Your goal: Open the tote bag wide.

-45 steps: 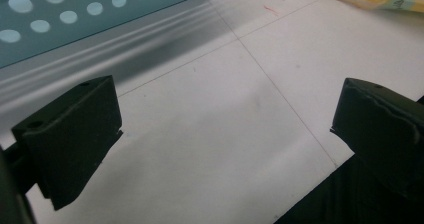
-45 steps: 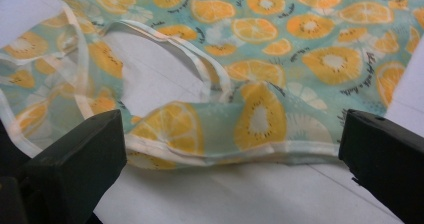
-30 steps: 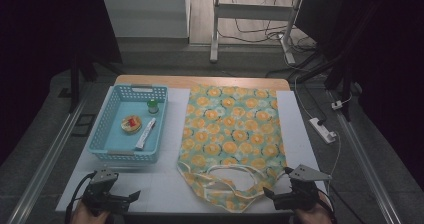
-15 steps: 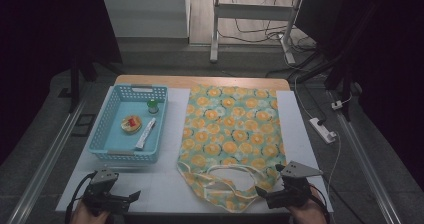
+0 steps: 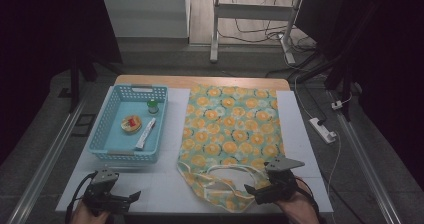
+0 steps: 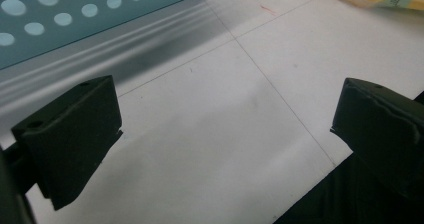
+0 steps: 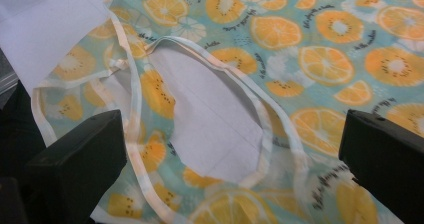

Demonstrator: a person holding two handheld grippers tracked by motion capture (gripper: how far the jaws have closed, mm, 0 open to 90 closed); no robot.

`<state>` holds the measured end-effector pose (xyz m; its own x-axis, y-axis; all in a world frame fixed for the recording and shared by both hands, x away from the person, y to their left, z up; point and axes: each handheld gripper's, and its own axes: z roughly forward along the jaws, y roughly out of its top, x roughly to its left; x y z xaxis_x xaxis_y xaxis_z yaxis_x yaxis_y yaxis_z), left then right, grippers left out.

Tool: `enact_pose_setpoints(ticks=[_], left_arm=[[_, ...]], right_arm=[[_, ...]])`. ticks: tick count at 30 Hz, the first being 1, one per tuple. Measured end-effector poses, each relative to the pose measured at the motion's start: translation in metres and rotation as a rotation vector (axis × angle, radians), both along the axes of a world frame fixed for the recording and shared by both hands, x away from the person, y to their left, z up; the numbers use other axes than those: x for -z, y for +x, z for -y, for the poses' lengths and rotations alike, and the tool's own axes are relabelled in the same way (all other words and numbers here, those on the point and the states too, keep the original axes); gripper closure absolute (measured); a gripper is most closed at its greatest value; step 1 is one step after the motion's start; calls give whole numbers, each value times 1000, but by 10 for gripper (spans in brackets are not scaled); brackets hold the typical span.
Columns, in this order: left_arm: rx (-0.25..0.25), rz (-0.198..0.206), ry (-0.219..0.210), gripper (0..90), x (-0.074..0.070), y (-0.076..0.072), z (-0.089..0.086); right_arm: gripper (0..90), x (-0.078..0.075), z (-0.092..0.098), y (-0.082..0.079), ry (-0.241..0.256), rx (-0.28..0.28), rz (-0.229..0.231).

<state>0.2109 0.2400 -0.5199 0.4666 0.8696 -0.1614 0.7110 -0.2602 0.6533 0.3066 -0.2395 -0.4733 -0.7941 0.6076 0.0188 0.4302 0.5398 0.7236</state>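
A tote bag (image 5: 230, 134) printed with orange slices lies flat on the white table (image 5: 170, 184), its two handles (image 5: 227, 171) toward the near edge. My right gripper (image 5: 252, 194) is at the bag's near end, open and pointing left. In the right gripper view it (image 7: 232, 144) hovers over the looped handles (image 7: 270, 134) and the bag cloth (image 7: 320, 49), with nothing between the jaws. My left gripper (image 5: 131, 199) is at the near left, open over bare table. In the left gripper view it (image 6: 225, 119) holds nothing.
A light blue basket (image 5: 102, 134) stands at the left with a small green-capped bottle (image 5: 152, 106), a round red-topped item (image 5: 131, 124) and a white tube (image 5: 145, 134) inside. Its perforated wall (image 6: 75, 14) is just beyond the left gripper. A power strip (image 5: 322, 130) lies off the right edge.
My right gripper has slid left, onto the handle end of the bag. The left gripper has stayed where it was.
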Motion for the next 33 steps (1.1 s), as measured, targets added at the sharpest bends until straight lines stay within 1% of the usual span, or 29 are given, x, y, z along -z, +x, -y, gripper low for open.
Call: enact_pose_setpoints(ticks=[1,3,6,9,10,11,19,21,24,25,26,27,29,30,33], left_arm=[[0,0,0,0,0,0,0],[-1,0,-1,0,0,0,0],[0,0,-1,0,0,0,0],[1,-1,0,0,0,0,0],[3,-2,-1,0,0,1,0],[3,-3,-1,0,0,1,0],[5,-5,-4,0,0,1,0],[7,-5,-5,0,0,1,0],[8,-6,-5,0,0,1,0],[7,-7,-7,0,0,1,0],[8,-7,-7,0,0,1,0],[8,-6,-7,0,0,1,0],[10,-5,-5,0,0,1,0],[11,-5,-5,0,0,1,0],[18,-5,-2,0,0,1,1]], right_arm=[[0,0,-5,1,-1,-9,-13],[0,1,-7,2,-4,-15,-19],[0,2,-15,3,-26,-31,-21],[0,5,-22,6,-33,-45,-37],[0,8,-28,7,-38,-56,-48],[0,8,-28,7,-38,-56,-48],[0,14,-54,11,-61,-103,-62],[0,18,-59,12,-76,-113,-64],[0,26,-66,14,-106,-112,-66],[0,29,-67,14,-118,-108,-71],[0,35,-70,15,-143,-106,-75],[0,35,-70,15,-143,-106,-75],[4,39,-71,16,-163,-107,-79],[42,41,-71,16,-168,-115,-78],[151,42,-71,15,-161,-137,-89]])
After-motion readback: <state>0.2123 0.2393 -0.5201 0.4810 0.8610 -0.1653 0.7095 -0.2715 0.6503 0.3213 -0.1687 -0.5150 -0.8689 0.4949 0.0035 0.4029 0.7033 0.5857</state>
